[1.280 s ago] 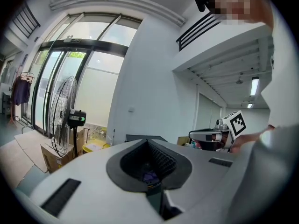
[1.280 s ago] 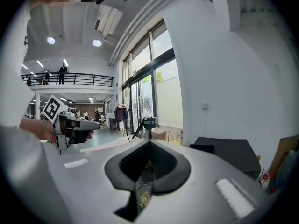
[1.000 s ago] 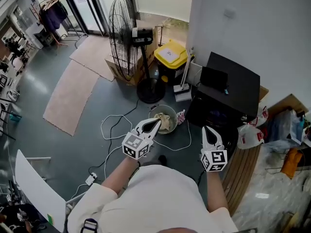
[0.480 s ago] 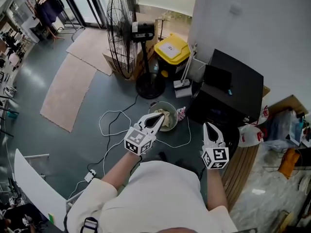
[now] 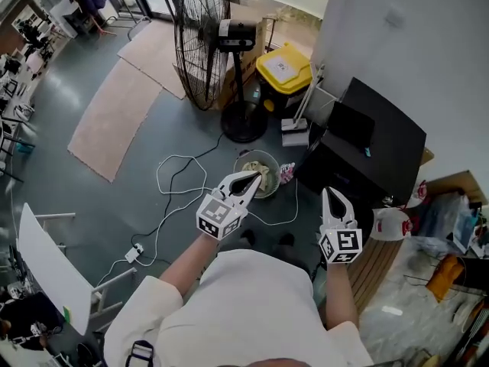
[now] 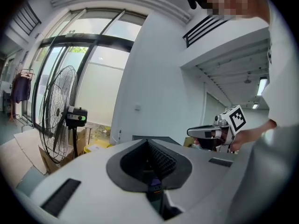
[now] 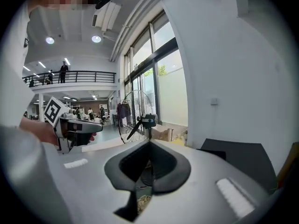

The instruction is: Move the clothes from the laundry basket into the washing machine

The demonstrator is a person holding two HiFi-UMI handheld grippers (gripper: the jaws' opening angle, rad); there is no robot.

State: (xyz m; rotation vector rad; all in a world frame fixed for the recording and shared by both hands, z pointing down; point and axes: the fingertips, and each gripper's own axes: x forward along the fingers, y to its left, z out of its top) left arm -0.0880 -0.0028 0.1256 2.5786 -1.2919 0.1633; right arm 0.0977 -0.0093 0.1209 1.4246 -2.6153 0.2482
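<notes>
Left gripper (image 5: 248,180), right gripper (image 5: 329,195) carried forward toward basket (image 5: 260,154), both pressed together, empty. Jaws to be spread before clothes (image 5: 267,173) pinched.

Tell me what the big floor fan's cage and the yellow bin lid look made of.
The fan cage: thin dark wires in a round grid, probably painted metal, matte black. The yellow bin lid: smooth, evenly coloured, with a slight sheen, most likely moulded plastic.
</notes>
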